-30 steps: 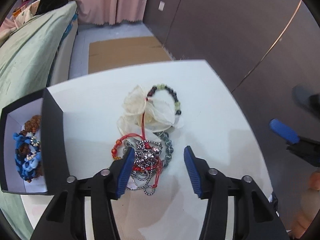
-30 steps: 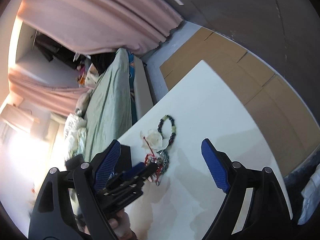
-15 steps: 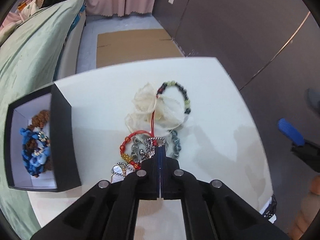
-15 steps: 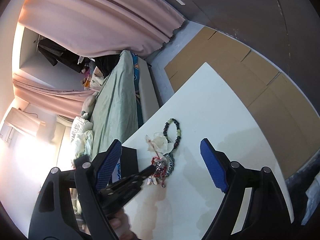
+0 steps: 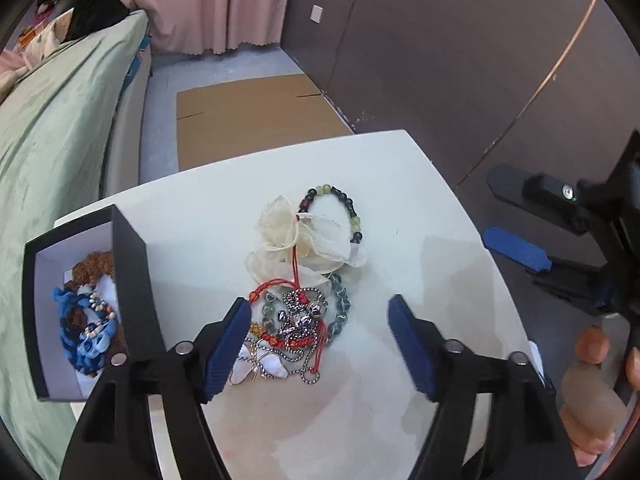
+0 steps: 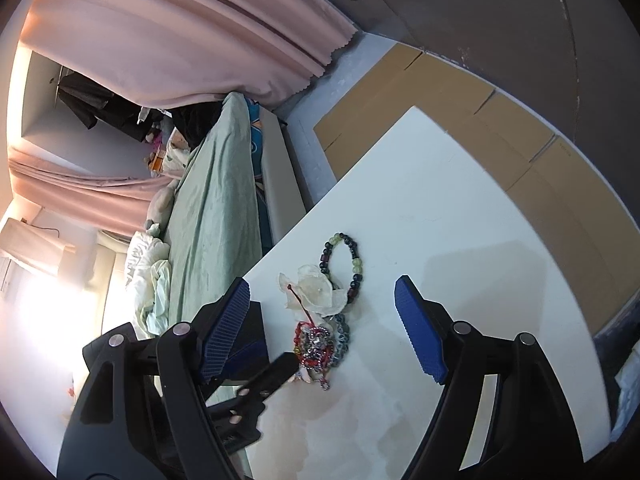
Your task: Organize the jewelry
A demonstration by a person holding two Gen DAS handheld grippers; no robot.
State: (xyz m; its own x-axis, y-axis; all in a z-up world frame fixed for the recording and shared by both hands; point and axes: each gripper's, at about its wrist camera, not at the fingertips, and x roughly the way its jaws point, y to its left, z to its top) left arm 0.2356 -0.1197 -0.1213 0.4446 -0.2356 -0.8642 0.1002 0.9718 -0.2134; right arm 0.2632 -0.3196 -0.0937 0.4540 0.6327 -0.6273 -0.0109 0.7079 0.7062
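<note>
Left gripper (image 5: 320,332): jaws spread wide, holding nothing, blue pads on either side of the jewelry pile (image 5: 298,320). The pile lies on the white table (image 5: 400,208) between and just ahead of the fingertips, nearer the left pad at 9 o'clock than the right pad at 3 o'clock. The tangle holds a red cord bracelet, a silver chain with a metal charm, and grey-green glass beads.

At 12 o'clock from the pile, touching it: a cream organza pouch (image 5: 304,236). A dark beaded bracelet (image 5: 344,204) lies at the pouch's 1 o'clock, partly tucked under it.

At 9 o'clock of the left view: a black box (image 5: 132,264) with a white interior, containing blue and brown beaded pieces.

Right gripper (image 6: 322,324): jaws open, empty, held above the table. In its view the pile (image 6: 320,342) sits just below the midpoint between the pads.
</note>
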